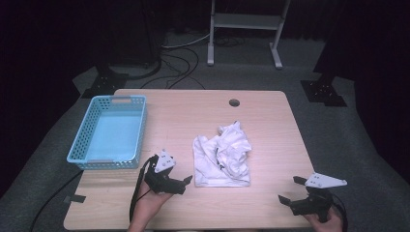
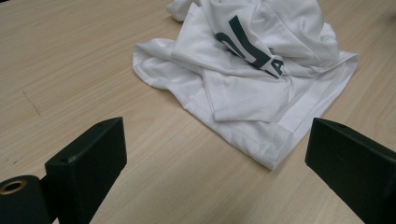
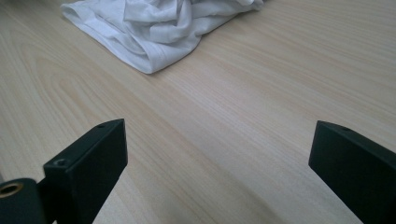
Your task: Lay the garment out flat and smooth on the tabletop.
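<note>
Lying crumpled between two grippers, fingers apart on both, one white shirt [image 1: 222, 155] faces one blue basket [image 1: 85, 131].

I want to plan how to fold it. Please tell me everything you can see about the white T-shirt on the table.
The white T-shirt lies crumpled in a loose heap near the middle of the wooden table. It looks like thin, soft cotton with dark printed letters, partly hidden in folds. A stitched hem edge shows at its near side. Neither gripper touches it.
</note>
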### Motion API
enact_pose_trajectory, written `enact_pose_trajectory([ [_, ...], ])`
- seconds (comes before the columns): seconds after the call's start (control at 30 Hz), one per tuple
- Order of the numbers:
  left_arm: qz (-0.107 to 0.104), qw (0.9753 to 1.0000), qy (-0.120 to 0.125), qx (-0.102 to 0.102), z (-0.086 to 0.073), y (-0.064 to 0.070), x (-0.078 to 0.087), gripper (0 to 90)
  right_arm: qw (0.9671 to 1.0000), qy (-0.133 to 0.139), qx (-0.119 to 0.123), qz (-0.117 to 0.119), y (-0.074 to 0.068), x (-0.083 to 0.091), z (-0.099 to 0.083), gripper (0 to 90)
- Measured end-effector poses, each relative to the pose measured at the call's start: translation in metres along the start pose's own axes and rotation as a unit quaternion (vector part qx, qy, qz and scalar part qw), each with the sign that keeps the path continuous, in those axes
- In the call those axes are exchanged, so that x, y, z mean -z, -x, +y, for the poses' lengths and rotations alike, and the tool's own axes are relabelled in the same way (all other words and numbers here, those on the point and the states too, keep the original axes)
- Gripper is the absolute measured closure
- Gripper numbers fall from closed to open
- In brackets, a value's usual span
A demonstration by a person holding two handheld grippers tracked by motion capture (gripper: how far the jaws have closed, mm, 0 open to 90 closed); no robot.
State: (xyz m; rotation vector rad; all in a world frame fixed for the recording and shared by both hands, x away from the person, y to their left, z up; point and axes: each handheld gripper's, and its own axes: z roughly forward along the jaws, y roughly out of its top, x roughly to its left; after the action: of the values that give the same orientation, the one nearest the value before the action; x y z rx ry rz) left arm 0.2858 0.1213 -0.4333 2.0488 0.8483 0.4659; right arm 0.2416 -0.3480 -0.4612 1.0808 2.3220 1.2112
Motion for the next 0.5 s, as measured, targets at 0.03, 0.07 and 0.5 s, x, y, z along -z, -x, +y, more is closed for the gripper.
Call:
enact_pose_trajectory([
  [0.03, -0.002, 1.0, -0.002, 0.0, 0.0, 0.0, -0.001, 4.5, 1.0, 0.0, 0.001, -0.001, 0.0, 0.0, 0.001, 4.0],
  [0.07, 0.001, 1.0, -0.006, -0.004, -0.001, 0.001, -0.002, 4.5, 1.0, -0.003, 0.002, -0.002, 0.0, -0.001, 0.002, 4.0],
  [0.5, -0.008, 0.9999, -0.009, 0.001, -0.005, -0.003, -0.008, 4.5, 0.9955, -0.041, 0.078, 0.034, -0.019, -0.05, 0.071, 4.1],
])
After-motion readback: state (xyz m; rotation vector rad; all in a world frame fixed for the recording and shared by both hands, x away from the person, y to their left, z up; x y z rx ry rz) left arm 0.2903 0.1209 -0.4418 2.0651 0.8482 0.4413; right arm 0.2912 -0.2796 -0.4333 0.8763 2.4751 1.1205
